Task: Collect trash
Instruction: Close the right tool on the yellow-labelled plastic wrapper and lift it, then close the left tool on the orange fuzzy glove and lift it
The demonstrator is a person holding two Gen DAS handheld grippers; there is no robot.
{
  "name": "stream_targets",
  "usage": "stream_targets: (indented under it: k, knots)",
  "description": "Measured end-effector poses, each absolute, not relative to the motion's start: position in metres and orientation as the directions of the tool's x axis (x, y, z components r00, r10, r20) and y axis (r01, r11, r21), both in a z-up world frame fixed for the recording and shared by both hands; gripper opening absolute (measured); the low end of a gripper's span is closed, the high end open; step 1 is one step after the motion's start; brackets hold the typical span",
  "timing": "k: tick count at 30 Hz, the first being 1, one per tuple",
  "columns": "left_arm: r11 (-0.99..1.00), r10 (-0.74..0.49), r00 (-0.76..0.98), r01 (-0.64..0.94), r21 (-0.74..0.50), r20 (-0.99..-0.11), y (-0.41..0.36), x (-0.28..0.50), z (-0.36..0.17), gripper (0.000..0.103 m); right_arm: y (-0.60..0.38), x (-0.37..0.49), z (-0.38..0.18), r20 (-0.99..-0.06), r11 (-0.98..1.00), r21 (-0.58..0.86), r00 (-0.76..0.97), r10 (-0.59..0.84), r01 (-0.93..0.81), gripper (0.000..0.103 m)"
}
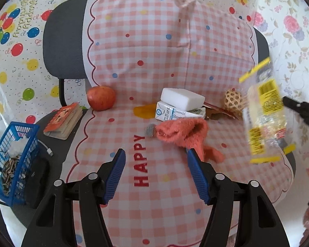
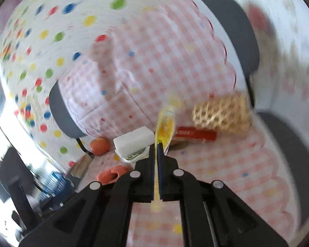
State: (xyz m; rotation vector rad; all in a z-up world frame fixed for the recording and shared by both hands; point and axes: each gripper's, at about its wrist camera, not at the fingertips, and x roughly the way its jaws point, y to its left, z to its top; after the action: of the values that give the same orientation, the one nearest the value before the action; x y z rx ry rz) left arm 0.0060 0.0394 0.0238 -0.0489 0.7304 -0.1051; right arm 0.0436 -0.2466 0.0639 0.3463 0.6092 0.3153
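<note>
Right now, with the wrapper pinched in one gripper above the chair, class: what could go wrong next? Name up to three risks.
1. The right gripper pinches only an edge of the yellow wrapper; the dangling, blurred wrapper may slip free.
2. The blue basket sits at the seat's far edge, so the carry crosses the stacked white block and milk carton; these might topple.
3. The open left gripper hovers beside the orange sock and might snag it.

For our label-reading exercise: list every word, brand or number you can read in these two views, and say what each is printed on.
"HAPPY": red letters on the pink checked cloth over the chair.
"Happy Birthday": balloon-print backdrop, seen turned sideways.
Milk carton: blue logo and print, too small to read.
Yellow-labelled wrapper in the right gripper: blurred, unreadable.
Red packet: white lettering, blurred.
Orange book: cover unreadable.
</note>
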Motion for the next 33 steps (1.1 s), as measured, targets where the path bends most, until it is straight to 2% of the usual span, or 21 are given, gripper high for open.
stream_targets:
  k: [4,6,8,9,15,21,24,25,26,27,29,33]
  knots:
    - [0.992,-0.127,0.722,0.102,-0.078,-0.68,0.029,0.006,0.02,0.066,-0.225,0.004,0.08,-0.503,0.985,0.08,0.847,0.171,-0.151,0.003]
    - [0.989,-0.144,0.711,0.118,-0.086,-0.688,0.018,0.01,0.017,0.068,-0.229,-0.006,0.077,-0.504,0.99,0.019,0.853,0.133,-0.143,0.003]
    - [0.987,-0.154,0.707,0.135,-0.082,-0.69,0.007,0.016,0.015,0.077,-0.239,-0.013,0.07,-0.513,0.991,0.01,0.85,0.121,-0.134,0.003]
    - [0.987,-0.154,0.707,0.145,-0.071,-0.69,-0.002,0.022,0.013,0.078,-0.24,-0.012,0.068,-0.516,0.992,0.017,0.849,0.119,-0.129,0.003]
    - [0.981,-0.077,0.745,0.174,0.082,-0.662,-0.033,0.05,0.006,0.078,-0.259,-0.018,0.063,-0.512,0.993,0.061,0.851,0.115,-0.098,0.003]
    - [0.947,-0.053,0.714,0.258,0.193,-0.698,-0.04,0.082,-0.008,0.077,-0.266,-0.014,0.062,-0.515,0.992,0.077,0.848,0.127,-0.102,0.003]
    - [0.93,-0.058,0.679,0.302,0.207,-0.731,-0.041,0.09,-0.016,0.064,-0.265,-0.01,0.062,-0.517,0.991,0.083,0.845,0.135,-0.107,0.003]
    - [0.931,-0.069,0.671,0.309,0.194,-0.738,-0.04,0.089,-0.017,0.051,-0.264,-0.01,0.062,-0.517,0.99,0.083,0.845,0.137,-0.11,0.003]
    - [0.934,-0.077,0.669,0.307,0.181,-0.739,-0.038,0.088,-0.017,0.031,-0.264,-0.011,0.063,-0.515,0.99,0.084,0.846,0.14,-0.113,0.003]
    - [0.939,-0.08,0.672,0.298,0.17,-0.736,-0.037,0.086,-0.015,0.026,-0.263,-0.011,0.063,-0.514,0.99,0.085,0.846,0.141,-0.114,0.003]
    - [0.956,-0.133,0.68,0.279,0.087,-0.721,-0.028,0.077,-0.002,0.022,-0.262,-0.013,0.065,-0.51,0.989,0.09,0.847,0.148,-0.118,0.003]
    - [0.956,-0.272,0.717,0.279,-0.094,-0.642,-0.016,0.044,0.048,0.021,-0.263,-0.025,0.075,-0.487,0.987,0.098,0.859,0.158,-0.126,0.003]
